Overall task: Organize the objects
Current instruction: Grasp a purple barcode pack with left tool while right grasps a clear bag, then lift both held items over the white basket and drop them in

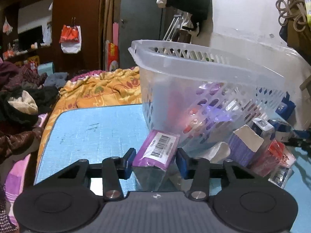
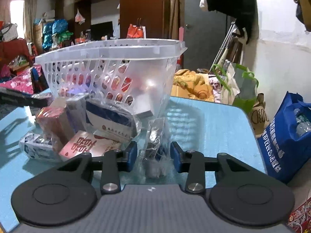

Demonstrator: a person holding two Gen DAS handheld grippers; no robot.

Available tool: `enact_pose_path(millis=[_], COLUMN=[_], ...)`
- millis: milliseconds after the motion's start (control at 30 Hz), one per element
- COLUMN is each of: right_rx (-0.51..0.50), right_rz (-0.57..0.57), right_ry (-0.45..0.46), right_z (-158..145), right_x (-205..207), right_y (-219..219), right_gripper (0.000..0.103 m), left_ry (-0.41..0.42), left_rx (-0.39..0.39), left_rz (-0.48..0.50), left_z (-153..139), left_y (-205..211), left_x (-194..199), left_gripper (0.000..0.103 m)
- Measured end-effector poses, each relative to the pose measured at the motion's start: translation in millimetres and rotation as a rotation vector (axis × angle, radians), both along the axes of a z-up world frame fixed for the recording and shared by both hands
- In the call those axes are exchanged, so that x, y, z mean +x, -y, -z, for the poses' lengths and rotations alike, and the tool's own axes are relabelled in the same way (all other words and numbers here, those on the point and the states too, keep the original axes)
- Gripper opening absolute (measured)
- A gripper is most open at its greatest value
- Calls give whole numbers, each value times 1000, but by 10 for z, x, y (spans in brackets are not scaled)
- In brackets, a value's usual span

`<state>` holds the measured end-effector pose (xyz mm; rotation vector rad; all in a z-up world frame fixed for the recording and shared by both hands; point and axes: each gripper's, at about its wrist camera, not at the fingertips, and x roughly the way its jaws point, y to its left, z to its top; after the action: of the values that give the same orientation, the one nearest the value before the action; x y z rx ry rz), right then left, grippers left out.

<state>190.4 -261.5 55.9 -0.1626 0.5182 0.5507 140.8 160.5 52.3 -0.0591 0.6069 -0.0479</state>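
Note:
A clear plastic basket (image 1: 194, 64) stands on the blue table (image 1: 87, 128) with several packets inside; it also shows in the right wrist view (image 2: 108, 56). My left gripper (image 1: 155, 160) has its jaws on both sides of a purple box with a barcode label (image 1: 157, 149), in front of the basket. My right gripper (image 2: 153, 153) has its jaws around a clear plastic bag holding a dark item (image 2: 155, 136). The bag's plastic touches the fingers. Loose boxes lie beside the basket: a purple and white carton (image 1: 245, 145), a red box (image 1: 272, 157), a pink card box (image 2: 85, 145), a blue and white packet (image 2: 110, 122).
The table's left edge (image 1: 44, 136) borders a bed with an orange blanket (image 1: 101, 87) and piled clothes (image 1: 19, 104). A blue shopping bag (image 2: 287, 136) and a green bag (image 2: 241, 89) stand past the table's right edge (image 2: 250, 120). A white wall (image 1: 243, 9) is behind the basket.

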Motion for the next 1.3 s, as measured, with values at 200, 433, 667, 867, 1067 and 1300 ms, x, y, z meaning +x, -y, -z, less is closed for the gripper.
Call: enact_pose_path(millis=[200, 433, 667, 867, 1067, 1300], right_rx=[40, 147, 157, 183, 186, 254], right_rz=[18, 24, 39, 42, 38, -11], right_ry=[19, 110, 183, 197, 256, 301], right_z=[-37, -115, -158, -162, -184, -589], right_x=[-32, -157, -262, -274, -386, -593], right_y=[71, 233, 235, 262, 263, 293], right_gripper=[39, 38, 37, 37, 37, 36], left_ry=[98, 252, 368, 385, 423, 443], left_rx=[-5, -36, -104, -119, -119, -175], left_rz=[-2, -99, -107, -96, -90, -27], left_z=[-23, -75, -130, -123, -153, -576], left_y=[28, 48, -14, -52, -36, 28], left_x=[-227, -657, -857, -850, -920, -937], left_gripper=[43, 42, 42, 42, 42, 42])
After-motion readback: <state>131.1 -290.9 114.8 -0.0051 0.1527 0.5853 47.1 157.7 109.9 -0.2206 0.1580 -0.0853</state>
